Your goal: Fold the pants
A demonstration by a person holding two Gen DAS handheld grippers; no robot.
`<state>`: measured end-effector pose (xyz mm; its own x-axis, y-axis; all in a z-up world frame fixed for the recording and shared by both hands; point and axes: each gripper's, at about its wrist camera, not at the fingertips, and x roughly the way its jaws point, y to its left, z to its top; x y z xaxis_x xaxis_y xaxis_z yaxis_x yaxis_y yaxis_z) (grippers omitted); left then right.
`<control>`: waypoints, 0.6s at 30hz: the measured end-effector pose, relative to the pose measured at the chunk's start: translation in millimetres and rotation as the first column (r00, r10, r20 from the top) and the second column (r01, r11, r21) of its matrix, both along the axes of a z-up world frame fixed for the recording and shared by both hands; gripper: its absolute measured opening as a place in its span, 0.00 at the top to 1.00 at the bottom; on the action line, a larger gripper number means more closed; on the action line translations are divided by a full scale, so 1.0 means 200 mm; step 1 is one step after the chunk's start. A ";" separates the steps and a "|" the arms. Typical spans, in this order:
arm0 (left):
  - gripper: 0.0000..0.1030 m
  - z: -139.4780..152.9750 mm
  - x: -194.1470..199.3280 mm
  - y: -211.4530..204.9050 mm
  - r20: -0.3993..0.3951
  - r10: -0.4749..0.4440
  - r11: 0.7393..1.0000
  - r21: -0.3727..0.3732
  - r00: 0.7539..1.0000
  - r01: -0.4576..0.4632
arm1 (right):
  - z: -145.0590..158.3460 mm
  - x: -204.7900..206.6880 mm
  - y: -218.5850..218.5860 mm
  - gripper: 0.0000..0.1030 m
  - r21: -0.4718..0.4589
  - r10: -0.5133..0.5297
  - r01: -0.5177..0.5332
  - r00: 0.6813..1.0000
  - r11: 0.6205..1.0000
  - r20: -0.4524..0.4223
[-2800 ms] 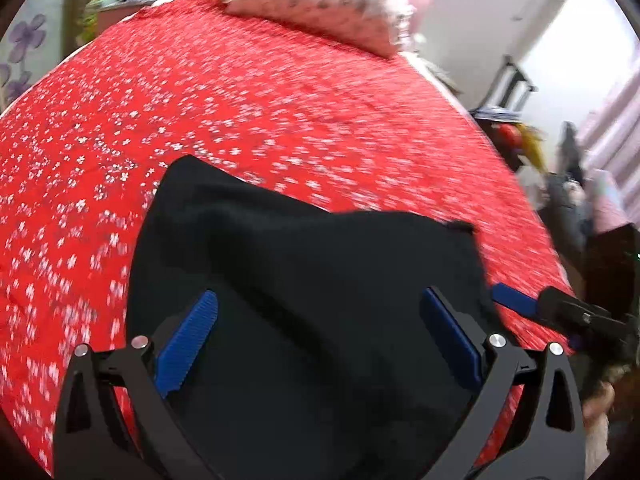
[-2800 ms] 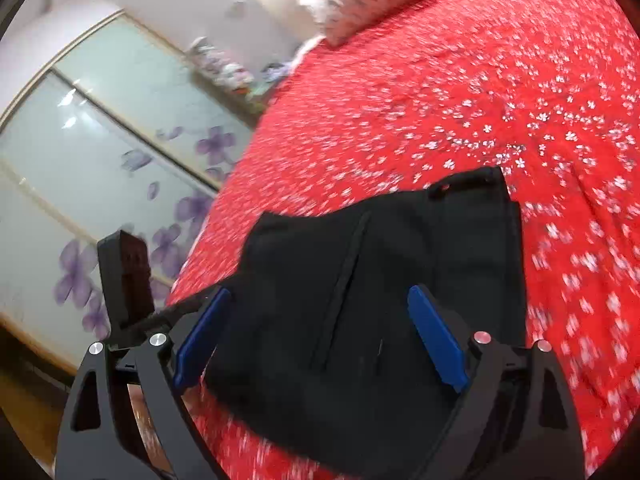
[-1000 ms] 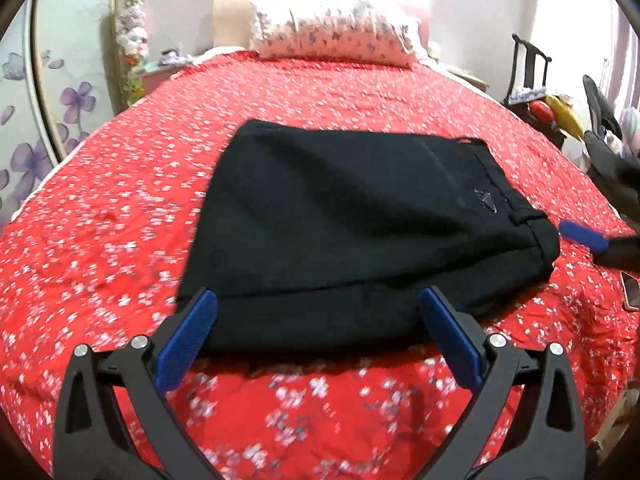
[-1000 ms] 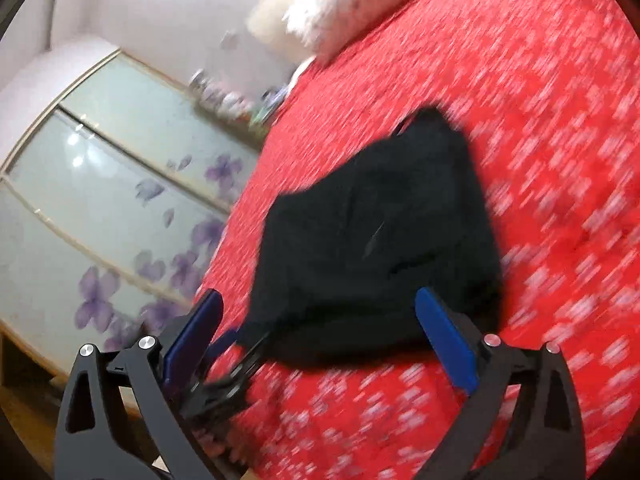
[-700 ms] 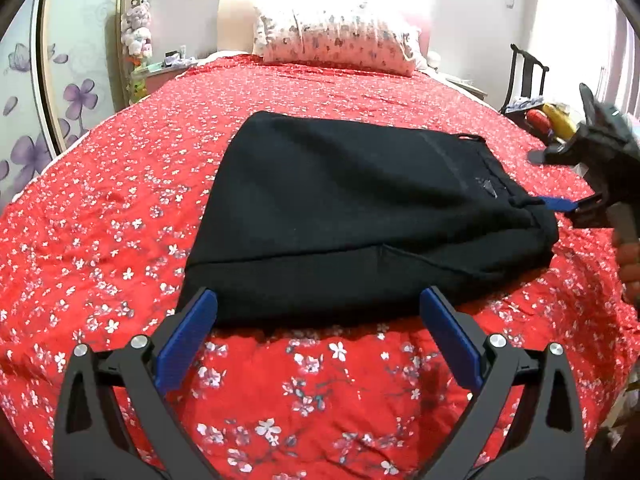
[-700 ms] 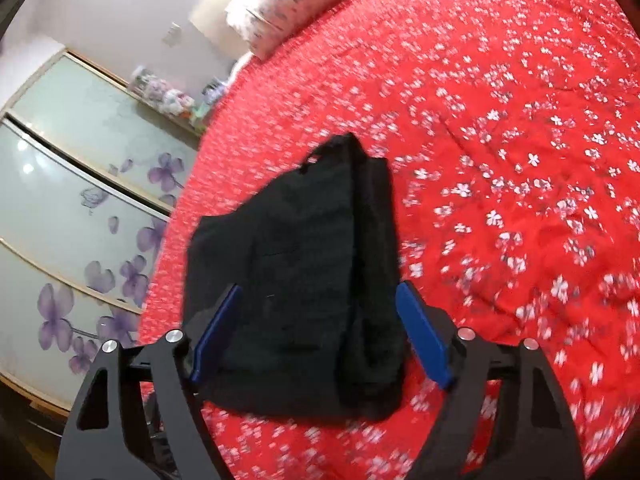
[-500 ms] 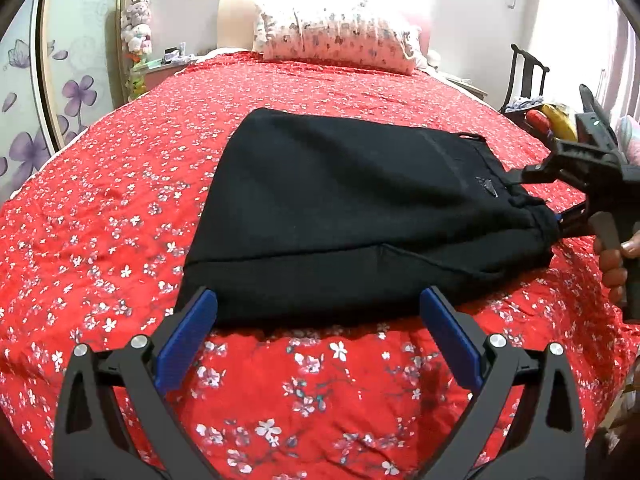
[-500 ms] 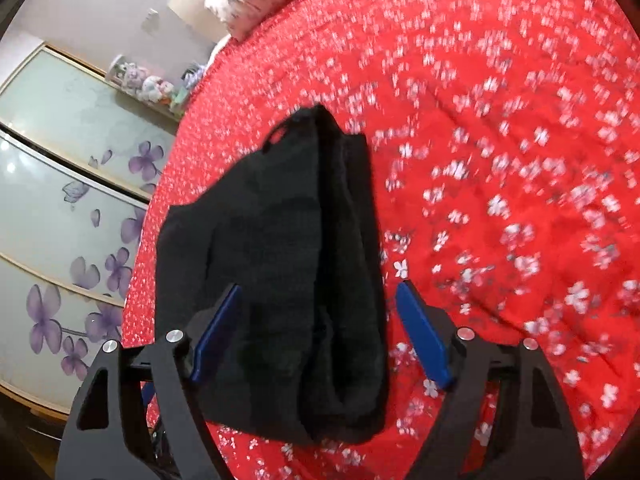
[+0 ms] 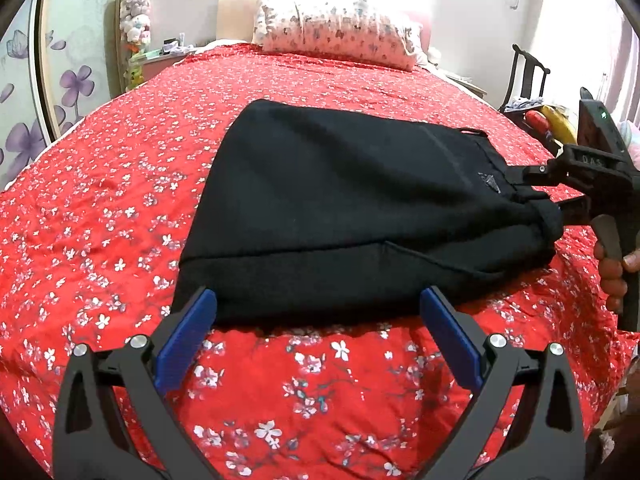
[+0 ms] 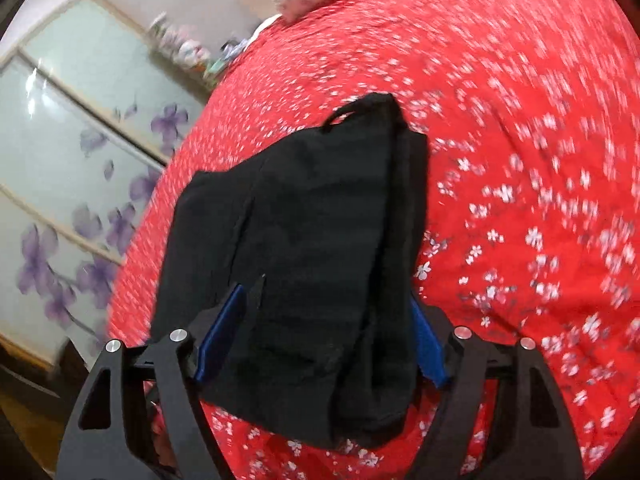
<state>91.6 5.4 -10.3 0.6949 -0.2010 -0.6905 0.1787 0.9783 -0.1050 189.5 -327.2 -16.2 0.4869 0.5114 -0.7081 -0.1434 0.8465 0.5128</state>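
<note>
Black folded pants (image 9: 360,200) lie across a red flowered bedspread (image 9: 120,208). My left gripper (image 9: 316,300) hovers open just in front of their near folded edge, with nothing between its blue pads. At the far right a hand (image 9: 612,272) holds my right gripper (image 9: 552,196) at the pants' waistband end. In the right wrist view the right gripper (image 10: 326,300) straddles that end of the pants (image 10: 312,208). Its jaws are closing and the bunched cloth fills the gap between the pads, but I see no pinch.
A flowered pillow (image 9: 336,32) lies at the head of the bed. Sliding doors with purple flowers (image 10: 60,140) stand along the bed's left side. A dark chair (image 9: 528,76) and clutter stand off the bed's right edge.
My right gripper has come in over the waistband end, which now lies between its fingers, and its jaws have narrowed a little. My left gripper has barely moved.
</note>
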 end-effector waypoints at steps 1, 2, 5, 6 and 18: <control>0.02 0.00 0.00 0.00 0.000 -0.001 1.000 0.000 1.000 0.001 | -0.02 0.02 -0.01 0.24 0.005 -0.012 0.012 1.000 1.000 -0.024; 0.02 0.00 0.00 0.00 0.000 0.000 1.000 0.001 1.000 0.000 | -0.05 0.03 -0.03 0.24 0.022 -0.023 0.024 0.999 0.999 -0.045; 0.02 0.00 0.01 0.00 -0.001 -0.001 1.000 0.002 1.000 0.001 | -0.12 0.07 -0.08 0.21 0.126 -0.057 0.070 0.993 0.990 -0.103; 0.02 0.00 0.01 0.01 -0.002 -0.002 1.000 0.002 1.000 0.002 | -0.12 0.08 -0.09 0.20 0.149 -0.062 0.078 0.992 0.986 -0.110; 0.02 -0.02 0.03 0.04 -0.015 -0.003 1.000 -0.018 1.000 0.003 | 0.12 -0.01 0.21 0.20 -0.253 0.047 -0.044 0.999 0.966 0.006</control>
<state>97.2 12.5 -14.3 0.6840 -0.2156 -0.6969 0.1798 0.9757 -0.1254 187.2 -284.8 6.8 0.4764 0.3383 -0.8115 -0.1897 0.9408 0.2809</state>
